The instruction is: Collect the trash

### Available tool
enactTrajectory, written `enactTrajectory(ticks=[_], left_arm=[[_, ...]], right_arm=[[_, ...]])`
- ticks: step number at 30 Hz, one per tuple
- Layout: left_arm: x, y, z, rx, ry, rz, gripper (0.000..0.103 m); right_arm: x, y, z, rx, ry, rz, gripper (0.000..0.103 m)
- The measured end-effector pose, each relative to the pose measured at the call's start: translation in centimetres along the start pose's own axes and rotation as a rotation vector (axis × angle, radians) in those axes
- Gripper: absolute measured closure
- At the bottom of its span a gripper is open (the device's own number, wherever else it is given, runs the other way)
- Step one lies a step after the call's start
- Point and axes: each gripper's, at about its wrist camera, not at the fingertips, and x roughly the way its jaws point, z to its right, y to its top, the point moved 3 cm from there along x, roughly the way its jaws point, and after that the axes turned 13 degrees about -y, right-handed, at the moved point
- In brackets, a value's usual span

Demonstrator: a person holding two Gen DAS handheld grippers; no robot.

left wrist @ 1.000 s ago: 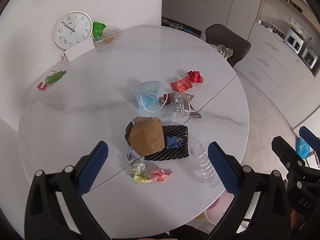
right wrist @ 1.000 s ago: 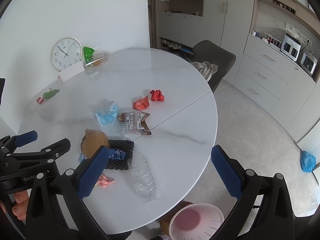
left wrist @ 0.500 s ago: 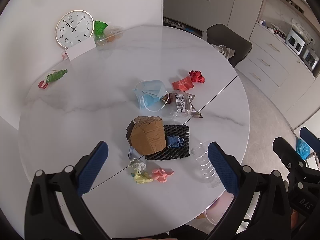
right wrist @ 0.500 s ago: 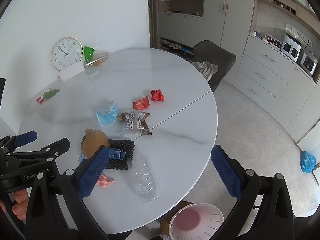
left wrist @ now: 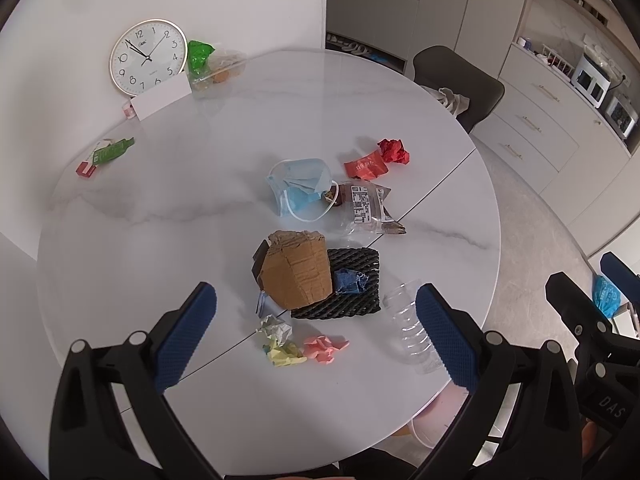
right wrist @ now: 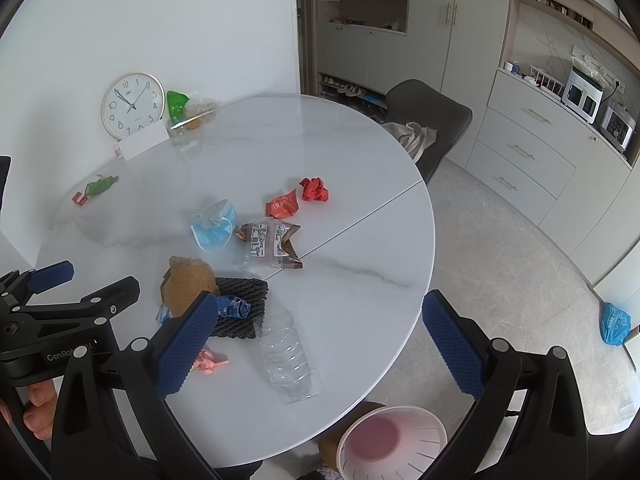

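Trash lies on a round white marble table (left wrist: 168,208): a brown cardboard piece (left wrist: 298,274) on a black foam net (left wrist: 352,280), a blue crumpled wrapper (left wrist: 350,280), a blue face mask (left wrist: 300,188), a clear snack bag (left wrist: 364,208), a red wrapper (left wrist: 366,165), a red paper ball (left wrist: 394,151), yellow (left wrist: 280,344) and pink (left wrist: 322,350) paper scraps, and a crushed clear bottle (right wrist: 290,354). My left gripper (left wrist: 314,336) is open above the near scraps. My right gripper (right wrist: 320,344) is open above the bottle. A pink-lined bin (right wrist: 390,442) stands below the table edge.
A wall clock (left wrist: 148,56), a white card (left wrist: 162,96), a green bag (left wrist: 200,56) and a green-red packet (left wrist: 106,154) sit at the table's far left. A dark chair (right wrist: 430,120) stands behind the table. Cabinets (right wrist: 532,152) line the right wall.
Both grippers have barely moved; the left wrist view has shifted very slightly. Nothing on the table has moved.
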Motion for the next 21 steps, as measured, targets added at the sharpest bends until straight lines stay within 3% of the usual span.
enactTrajectory(ticks=[21], left_arm=[[0.06,0.15,0.07,0.004,0.002,-0.002,0.008]], right_arm=[[0.02,0.04,-0.10,-0.001,0.000,-0.002,0.002]])
